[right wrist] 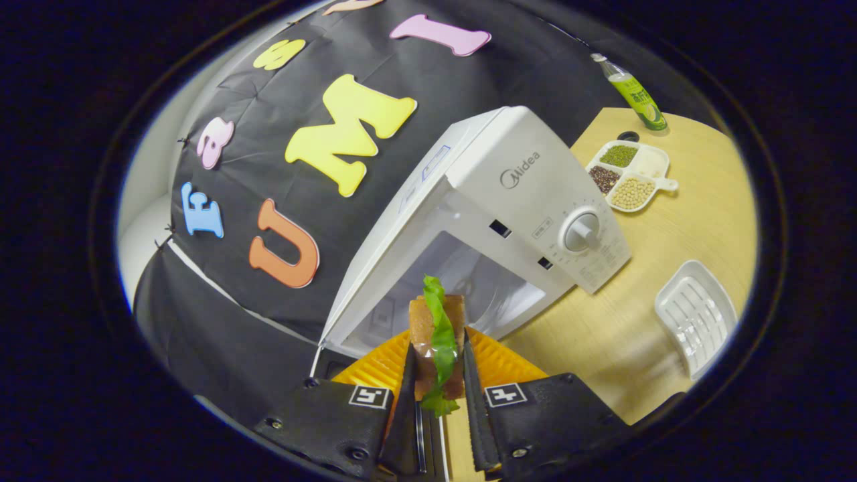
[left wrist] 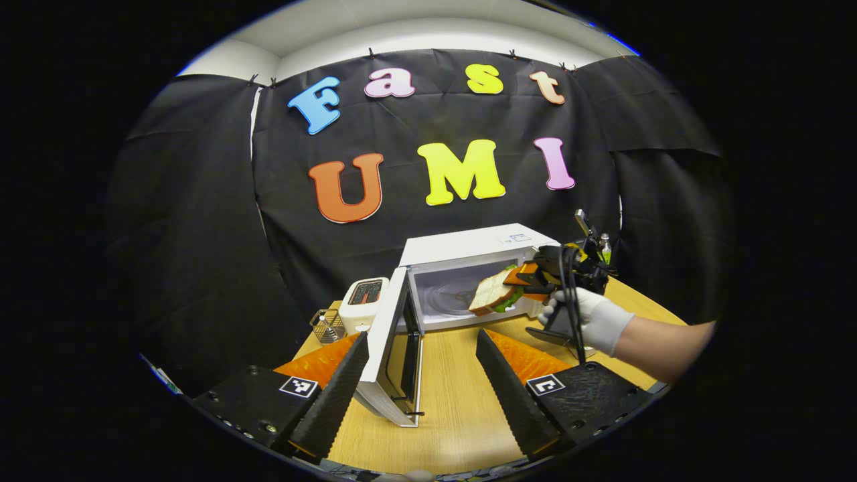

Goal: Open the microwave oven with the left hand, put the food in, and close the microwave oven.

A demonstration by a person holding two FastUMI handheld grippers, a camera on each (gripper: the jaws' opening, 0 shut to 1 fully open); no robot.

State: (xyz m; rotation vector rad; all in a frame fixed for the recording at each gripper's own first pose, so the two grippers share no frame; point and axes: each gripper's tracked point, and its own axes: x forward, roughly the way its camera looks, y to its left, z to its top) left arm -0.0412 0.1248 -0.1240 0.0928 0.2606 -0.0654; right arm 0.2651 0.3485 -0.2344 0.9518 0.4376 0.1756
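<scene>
A: Black cloth wall (left wrist: 201, 221) behind, wooden bench (left wrist: 455, 395) in front. One microwave (left wrist: 469, 268) on the bench, door (left wrist: 392, 348) swung wide open toward the left gripper view's camera, cavity facing out.

B: Food?

A: One sandwich (right wrist: 438, 341), bread with green lettuce. Right tongs (right wrist: 438, 375) clamped on it, both fingers pressing its sides. In the left gripper view the sandwich (left wrist: 495, 292) sits at the mouth of the microwave, tilted, held by the right tongs (left wrist: 529, 278) with a white-gloved hand (left wrist: 589, 318) behind them.

B: Inside yet?

A: At the opening; whether it is past the edge I cannot tell. Glass turntable (left wrist: 455, 298) visible inside, nothing on it.

B: Left tongs?

A: Left tongs (left wrist: 422, 375) spread apart, gripping nothing. The open door's edge stands between the two fingers, farther off.

B: Other containers?

A: One divided dish (right wrist: 629, 175) with three compartments: green beans, dark beans, pale beans, one kind each. One white ribbed tray (right wrist: 696, 314), nothing in it, near the microwave's control side. One green bottle (right wrist: 633, 90) by the wall, upright. One black lid or cap (right wrist: 627, 136) just beside the dish.

B: Left of the microwave?

A: One white toaster (left wrist: 363, 302), one small wire basket (left wrist: 328, 326) just beside it; contents too small to tell.

B: Anything blocking?

A: The door hangs out over the bench; the opening itself is free apart from the sandwich. One knob (right wrist: 581, 232) on the panel.
</scene>
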